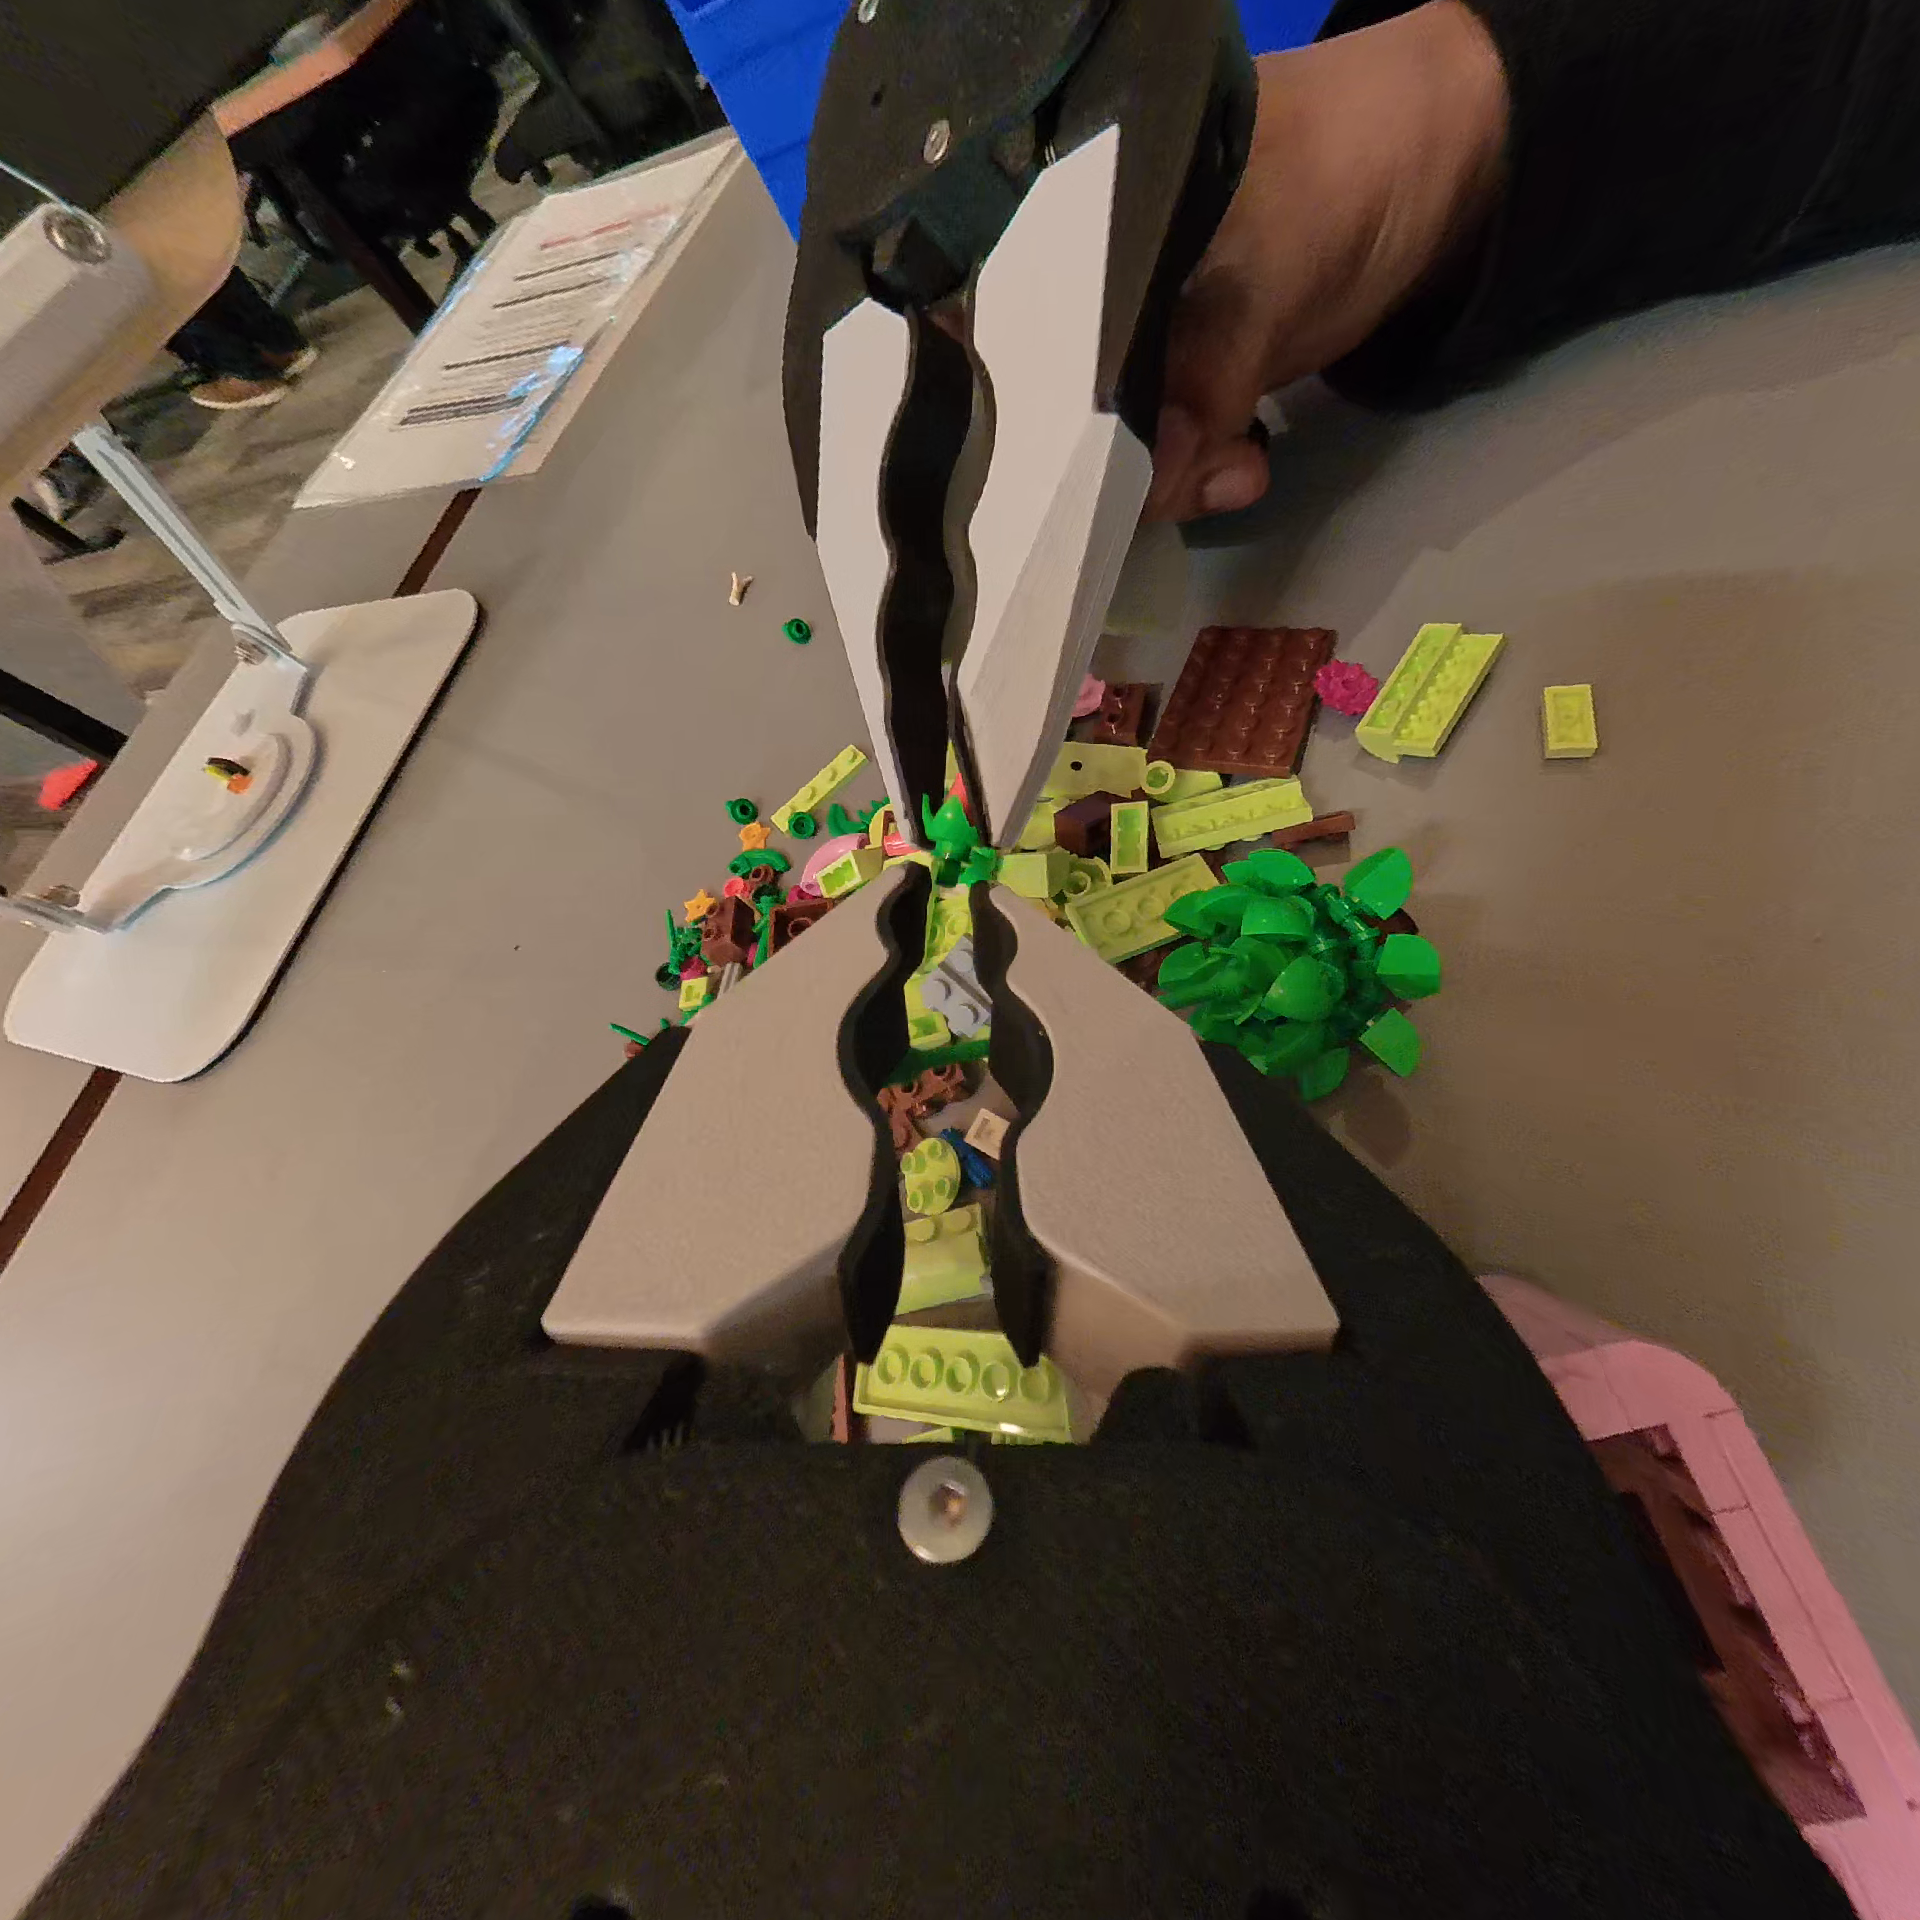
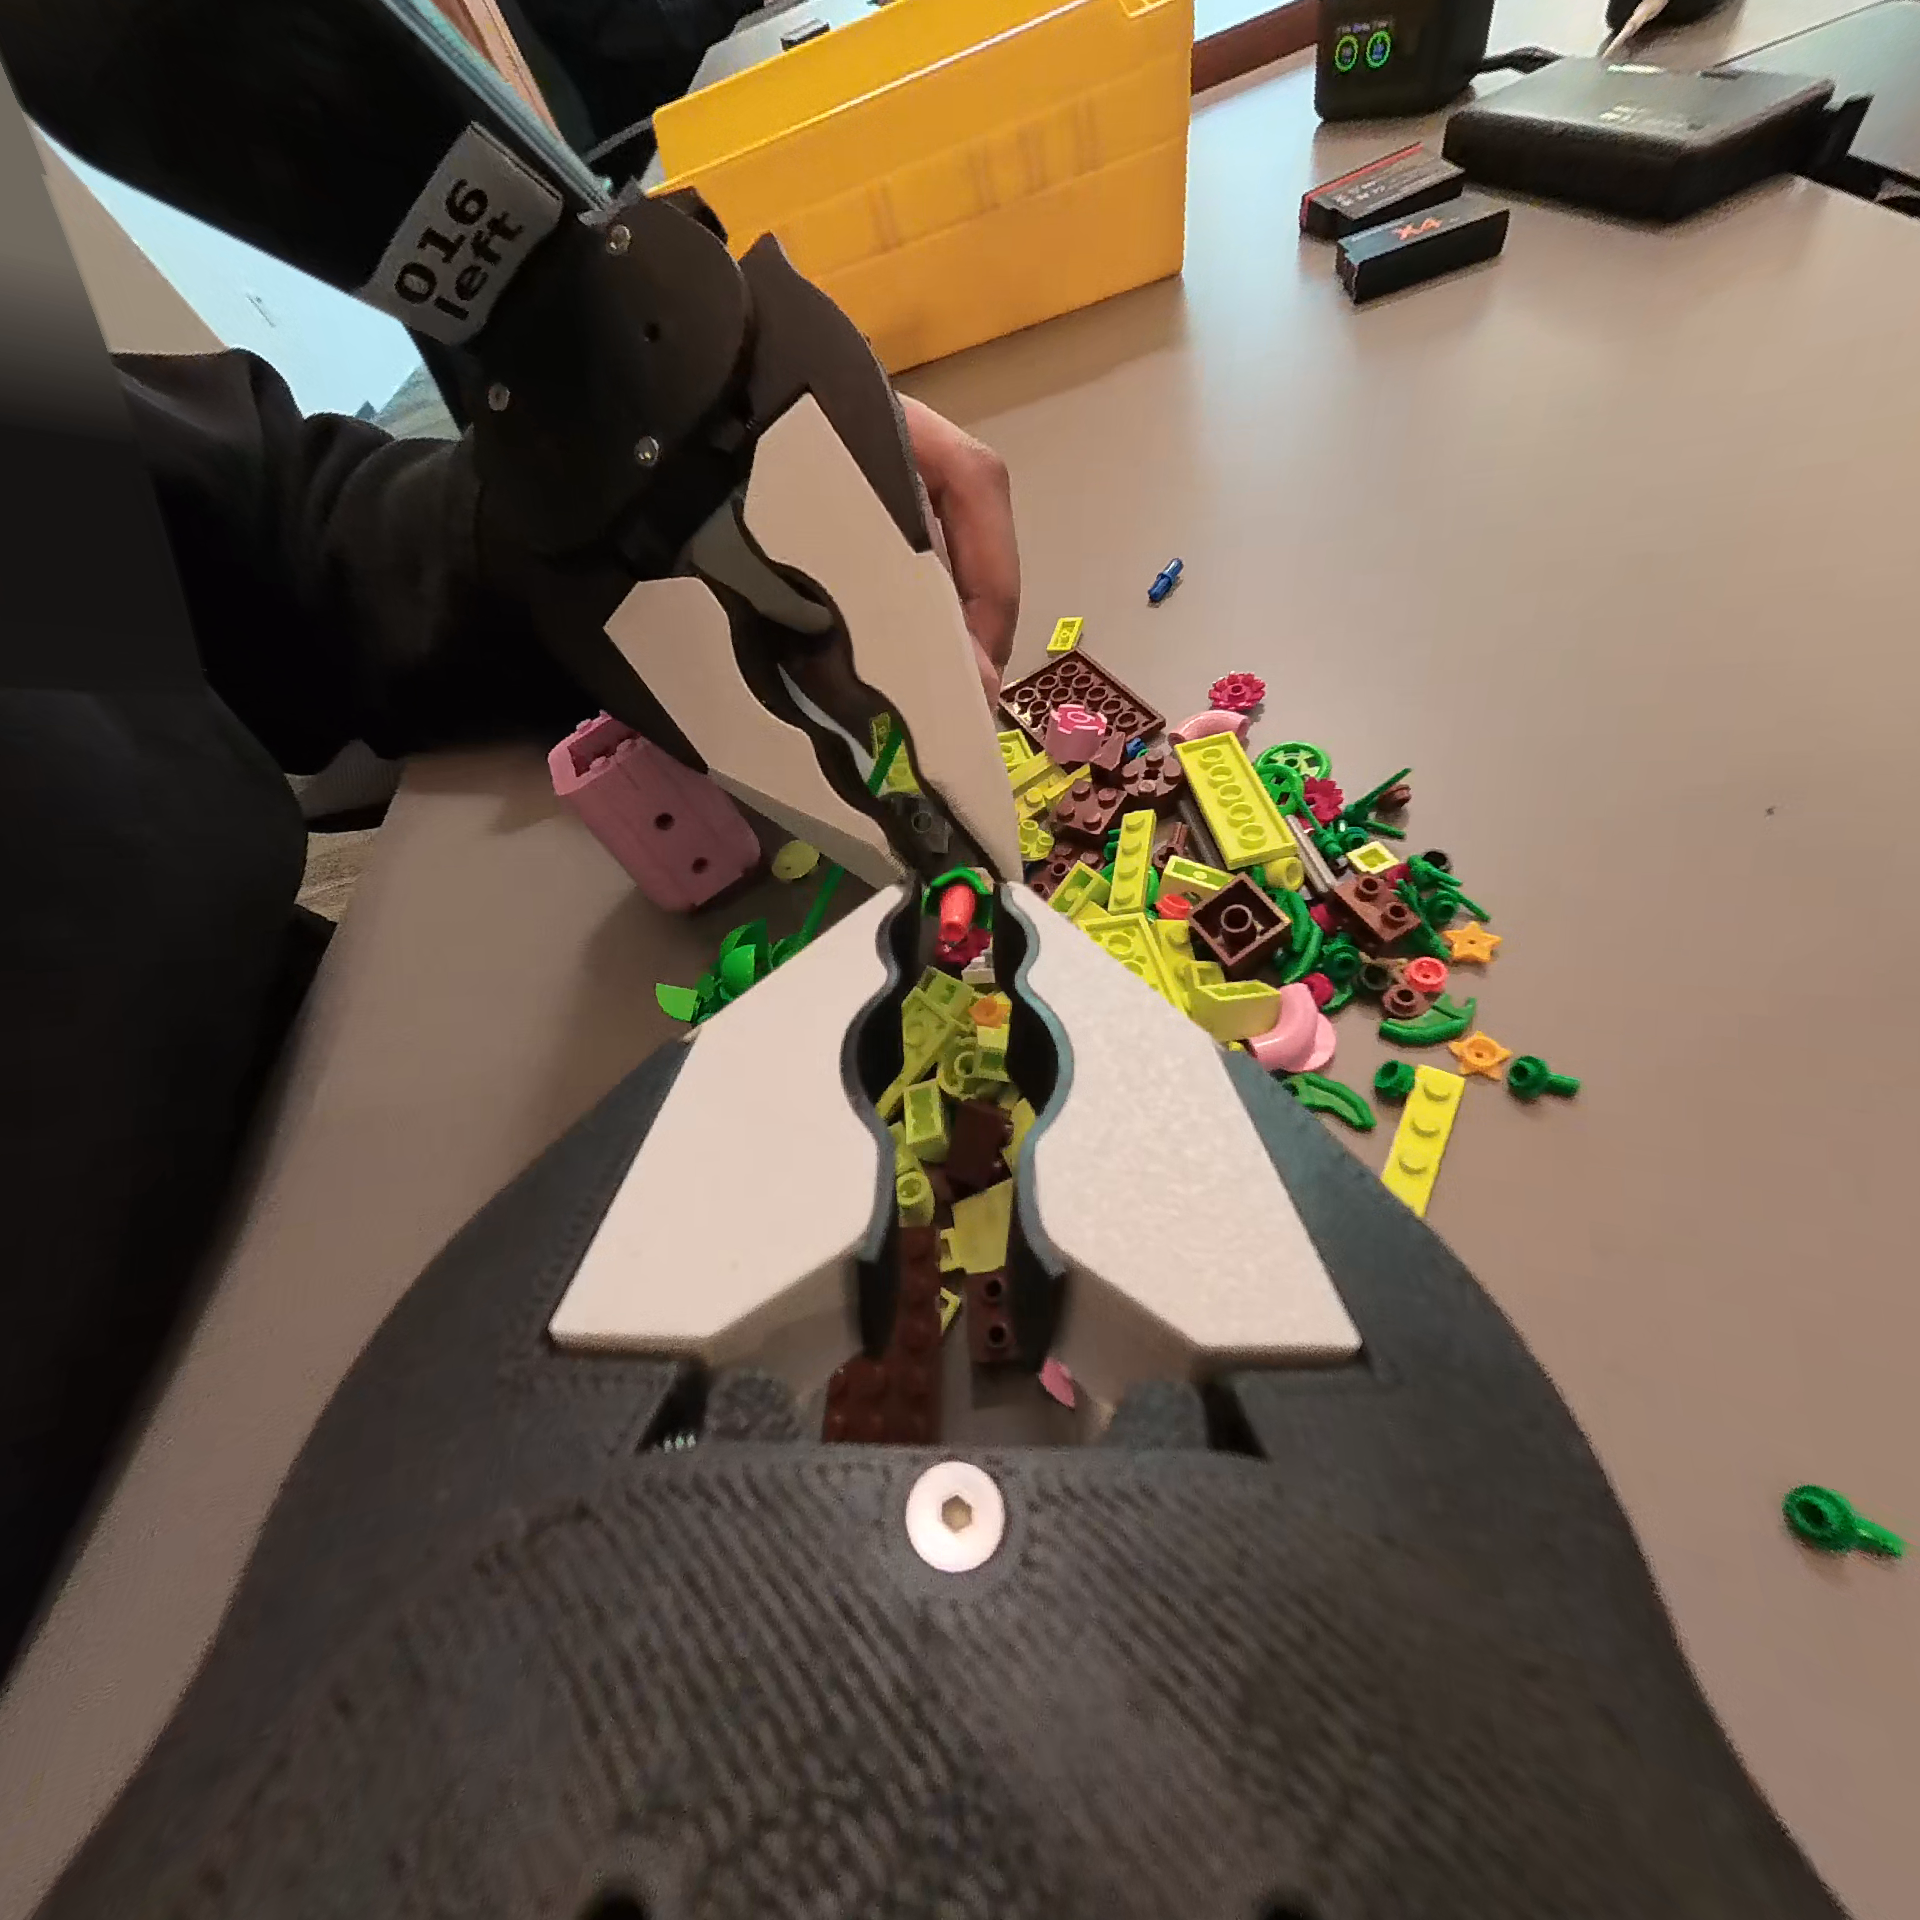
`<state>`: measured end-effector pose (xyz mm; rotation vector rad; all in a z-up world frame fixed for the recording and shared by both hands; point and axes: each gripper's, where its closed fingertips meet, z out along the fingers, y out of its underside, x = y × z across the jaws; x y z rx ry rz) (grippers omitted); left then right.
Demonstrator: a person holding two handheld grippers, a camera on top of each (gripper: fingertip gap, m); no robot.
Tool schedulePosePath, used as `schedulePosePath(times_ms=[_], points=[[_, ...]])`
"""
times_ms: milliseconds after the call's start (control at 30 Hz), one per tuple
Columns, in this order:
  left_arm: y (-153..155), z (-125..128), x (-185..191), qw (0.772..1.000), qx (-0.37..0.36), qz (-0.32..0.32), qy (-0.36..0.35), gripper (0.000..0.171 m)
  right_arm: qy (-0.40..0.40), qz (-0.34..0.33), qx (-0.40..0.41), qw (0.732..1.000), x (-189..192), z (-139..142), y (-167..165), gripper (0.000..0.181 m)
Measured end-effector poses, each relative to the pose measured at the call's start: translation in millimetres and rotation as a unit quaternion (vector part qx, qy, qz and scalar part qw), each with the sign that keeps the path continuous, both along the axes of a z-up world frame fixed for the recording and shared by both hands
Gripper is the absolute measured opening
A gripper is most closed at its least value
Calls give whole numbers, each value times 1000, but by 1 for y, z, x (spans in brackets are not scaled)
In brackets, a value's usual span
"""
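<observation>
My left gripper [image 1: 954, 878] and my right gripper [image 1: 951, 826] meet tip to tip above a pile of small bricks [image 1: 1122, 842]. Both are closed on one small green plant piece [image 1: 951, 840], held between them just above the pile. In the right wrist view the piece [image 2: 956, 902] shows a green cap and a red bud, clamped between my right gripper's [image 2: 954, 894] tips. The left gripper [image 2: 951, 868] comes in from the upper left. A hand in a dark sleeve holds each gripper.
The pile holds lime, brown and green bricks, with a green leafy cluster [image 1: 1299, 966] and a brown plate [image 1: 1242, 696]. A pink block build [image 2: 655, 821] stands at the table edge. A yellow bin [image 2: 935, 187], black boxes [image 2: 1403, 229] and a white stand base [image 1: 239, 821] sit farther off. The tips of both grippers are at nearly the same place.
</observation>
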<state>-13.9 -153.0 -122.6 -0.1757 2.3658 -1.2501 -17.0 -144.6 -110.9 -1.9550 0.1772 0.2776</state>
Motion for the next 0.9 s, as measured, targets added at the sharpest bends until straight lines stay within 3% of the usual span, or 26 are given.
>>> schedulePosePath(times_ms=[267, 667, 800, 900], points=[[1, 4, 5, 999, 11, 12, -40, 0, 13, -10, 3, 1000, 2, 1, 1, 10], [1, 4, 4, 999, 29, 12, -33, 0, 14, -16, 14, 1000, 2, 4, 3, 10], [1, 2, 3, 1000, 22, 18, 7, 0, 26, -23, 3, 999, 3, 1, 4, 10], [1, -1, -1, 997, 2, 14, 76, 0, 20, -13, 0, 1000, 1, 0, 3, 9]])
